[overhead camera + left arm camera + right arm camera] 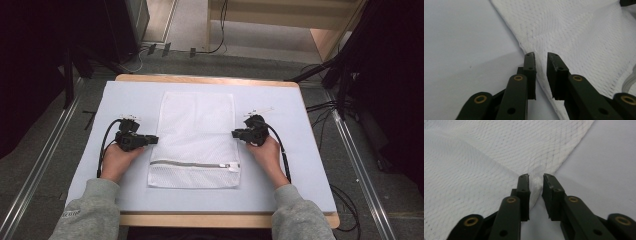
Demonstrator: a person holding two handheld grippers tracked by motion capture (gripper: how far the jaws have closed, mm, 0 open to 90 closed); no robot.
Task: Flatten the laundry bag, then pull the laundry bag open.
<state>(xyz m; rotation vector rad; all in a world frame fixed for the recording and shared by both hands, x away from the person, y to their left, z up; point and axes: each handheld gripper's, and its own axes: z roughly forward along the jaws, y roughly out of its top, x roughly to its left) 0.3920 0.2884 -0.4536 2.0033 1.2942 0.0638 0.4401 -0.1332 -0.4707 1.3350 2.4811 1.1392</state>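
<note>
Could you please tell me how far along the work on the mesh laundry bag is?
Done: the mesh laundry bag lies flat on the table cover, zip closed. In hand: the left gripper and right gripper sit at its side edges, fingers slightly apart around the mesh, not pressing. Left: probably gripping and folding; no fold shows yet.

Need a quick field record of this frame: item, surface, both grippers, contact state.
item: white mesh laundry bag, lying flat, zipper near the person's end
surface: pale blue mat on a wooden table
left gripper: at the bag's left edge, jaws slightly apart, edge between them
right gripper: at the bag's right edge, jaws slightly apart, edge between them
contact: pads not pressing the mesh on either side
</note>
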